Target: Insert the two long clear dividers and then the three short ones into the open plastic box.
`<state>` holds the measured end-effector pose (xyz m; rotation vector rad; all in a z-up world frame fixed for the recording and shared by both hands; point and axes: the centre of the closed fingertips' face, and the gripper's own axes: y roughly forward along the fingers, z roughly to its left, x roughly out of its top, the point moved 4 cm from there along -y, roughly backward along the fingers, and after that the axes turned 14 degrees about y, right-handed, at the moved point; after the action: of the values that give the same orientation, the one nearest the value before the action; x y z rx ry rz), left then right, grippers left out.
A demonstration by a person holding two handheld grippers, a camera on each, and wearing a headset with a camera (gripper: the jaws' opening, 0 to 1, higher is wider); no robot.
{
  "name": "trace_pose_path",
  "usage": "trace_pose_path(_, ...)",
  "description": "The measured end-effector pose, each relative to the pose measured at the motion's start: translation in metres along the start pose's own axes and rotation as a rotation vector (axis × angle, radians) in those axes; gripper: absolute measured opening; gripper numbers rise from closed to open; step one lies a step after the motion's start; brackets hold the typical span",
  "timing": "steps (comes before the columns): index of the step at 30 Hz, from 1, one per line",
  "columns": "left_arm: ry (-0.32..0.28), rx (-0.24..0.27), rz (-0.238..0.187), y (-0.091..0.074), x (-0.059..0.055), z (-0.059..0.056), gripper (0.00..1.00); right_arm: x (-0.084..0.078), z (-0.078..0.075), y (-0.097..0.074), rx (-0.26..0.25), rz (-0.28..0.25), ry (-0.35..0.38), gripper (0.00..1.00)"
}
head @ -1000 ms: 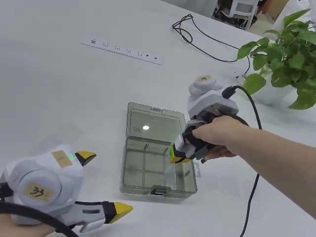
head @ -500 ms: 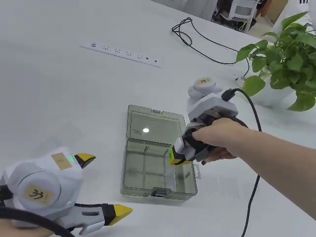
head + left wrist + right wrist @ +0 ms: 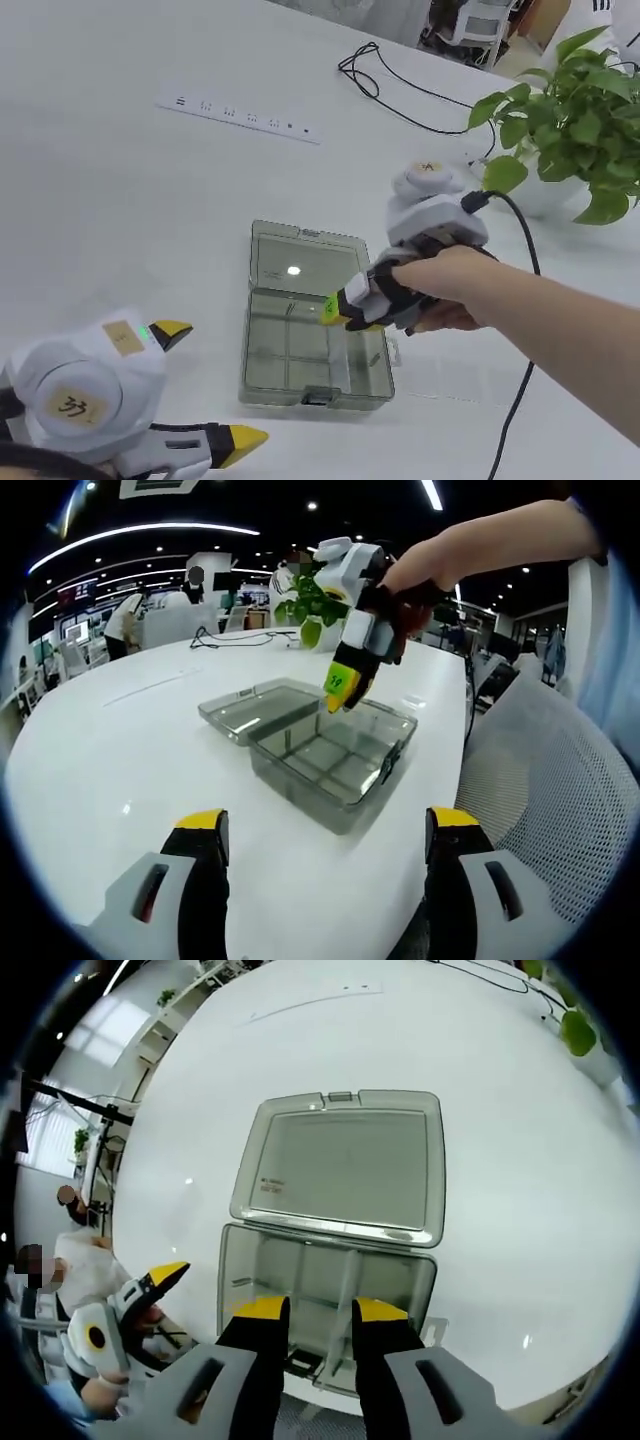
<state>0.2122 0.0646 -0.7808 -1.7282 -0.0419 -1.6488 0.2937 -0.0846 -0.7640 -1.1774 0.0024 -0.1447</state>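
Pointing R tool [image 3: 336,311] down at box [image 3: 275,388]; L tool [image 3: 212,382] low, spread

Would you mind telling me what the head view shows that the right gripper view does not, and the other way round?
The head view adds the person's hand wrapped around the right gripper and the black cable trailing from it. The right gripper view adds a person in white past the table edge. Both share the translucent grey plastic box, lid open flat, and the yellow-tipped left gripper, jaws wide apart.
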Motion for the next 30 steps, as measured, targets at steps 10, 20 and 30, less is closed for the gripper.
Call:
trace_pose_path(10,0.009,-0.002,0.012,-0.002,0.001,-0.001,0.82,0.0,0.006,-0.004,0.112,-0.081,-0.062,0.58)
trace_pose_path(20,-0.002,0.001,0.02,-0.003,0.005,0.0,0.82,0.009,0.014,-0.012,0.216,-0.223,-0.157,0.91)
trace_pose_path(30,-0.026,0.013,0.022,-0.006,0.01,0.001,0.82,0.002,0.006,-0.018,0.242,-0.312,-0.266,1.0)
